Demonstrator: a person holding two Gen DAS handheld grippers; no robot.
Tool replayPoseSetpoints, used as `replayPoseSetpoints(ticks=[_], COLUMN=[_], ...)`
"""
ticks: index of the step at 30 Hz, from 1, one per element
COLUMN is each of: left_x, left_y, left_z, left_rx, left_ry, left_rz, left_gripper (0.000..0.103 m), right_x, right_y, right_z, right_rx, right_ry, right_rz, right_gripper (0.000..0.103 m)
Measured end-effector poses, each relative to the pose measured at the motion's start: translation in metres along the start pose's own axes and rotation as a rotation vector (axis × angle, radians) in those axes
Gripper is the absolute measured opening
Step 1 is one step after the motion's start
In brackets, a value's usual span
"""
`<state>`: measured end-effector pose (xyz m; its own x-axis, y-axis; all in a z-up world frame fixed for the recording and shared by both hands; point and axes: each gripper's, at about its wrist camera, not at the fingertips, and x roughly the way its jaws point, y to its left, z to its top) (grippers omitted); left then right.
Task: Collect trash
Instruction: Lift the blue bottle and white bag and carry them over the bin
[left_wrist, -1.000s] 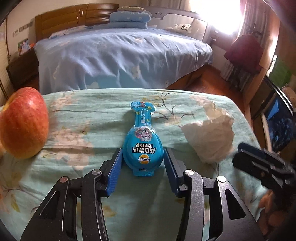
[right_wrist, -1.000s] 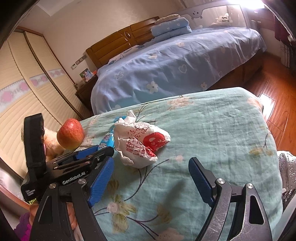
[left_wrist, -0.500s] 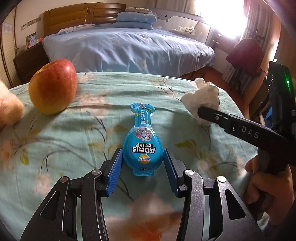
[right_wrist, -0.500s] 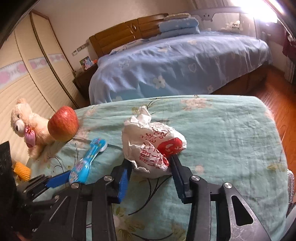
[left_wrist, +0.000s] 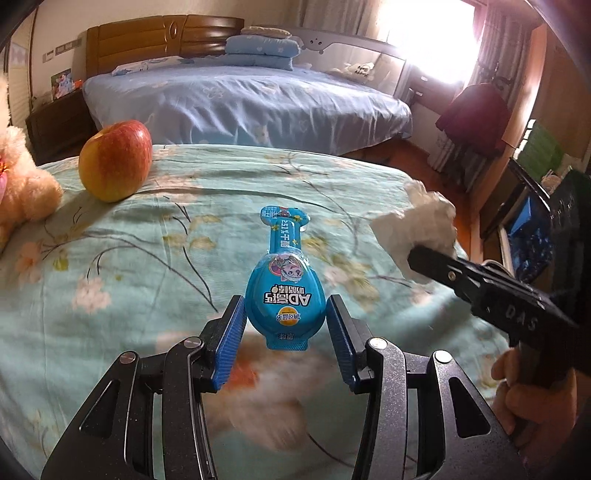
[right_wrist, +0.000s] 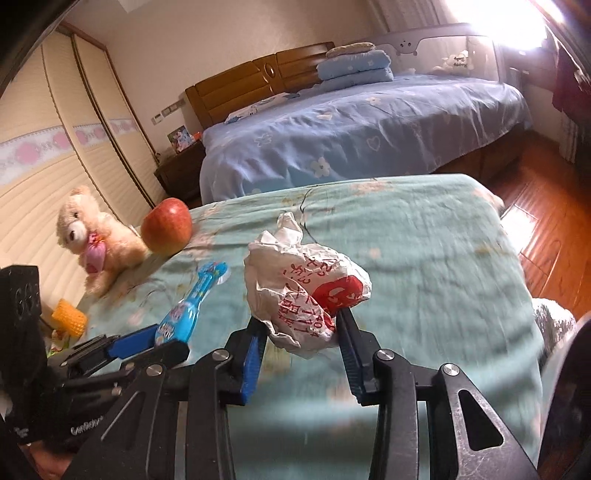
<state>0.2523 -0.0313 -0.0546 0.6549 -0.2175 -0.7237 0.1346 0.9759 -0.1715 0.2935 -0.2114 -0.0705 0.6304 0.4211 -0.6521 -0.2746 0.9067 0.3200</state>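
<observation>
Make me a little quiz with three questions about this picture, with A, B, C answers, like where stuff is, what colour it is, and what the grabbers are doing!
1. Where is the apple?
A. Beside the teddy bear on the green floral cloth
B. On the blue bed
C. On the wooden floor

2. What colour is the packet in the left gripper?
A. Yellow
B. Bright blue
C. Black

3. What is the right gripper doing?
A. Hanging empty with wide jaws
B. Pinching the teddy bear
C. Holding the crumpled white bag with red print

Answers:
1. A, the right wrist view shows the apple next to the bear on the cloth.
2. B, the packet between the blue pads is bright blue.
3. C, both jaws press the bag's lower sides.
</observation>
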Motion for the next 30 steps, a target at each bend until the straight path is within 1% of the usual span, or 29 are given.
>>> replayPoseSetpoints(ticks=[7, 14, 20, 30], left_x=[-0.022, -0.041, -0.050, -0.059], left_y=[-0.020, -0.038, -0.055, -0.079], left_z=[-0.021, -0.040, -0.052, -0.061], left_rx=[0.013, 0.033, 0.058, 0.101], left_ry=[-0.008, -0.022, -0.027, -0.029], left_rz=[-0.027, -0.047, -0.061, -0.077], left_gripper=[0.044, 0.044, 0.044, 0.044], right_x=[-0.043, -0.071, -0.092, -0.115], right_y=[-0.002, -0.005, -0.013, -0.021], right_z=[-0.032, -0.059, -0.074, -0.089], right_rx=[0.035, 0.067, 0.103, 0.121], right_ry=[-0.034, -0.051, -0.076, -0.101], right_rz=[-0.017, -0.027, -0.041, -0.067], right_gripper=[0.038, 0.038, 0.038, 0.038])
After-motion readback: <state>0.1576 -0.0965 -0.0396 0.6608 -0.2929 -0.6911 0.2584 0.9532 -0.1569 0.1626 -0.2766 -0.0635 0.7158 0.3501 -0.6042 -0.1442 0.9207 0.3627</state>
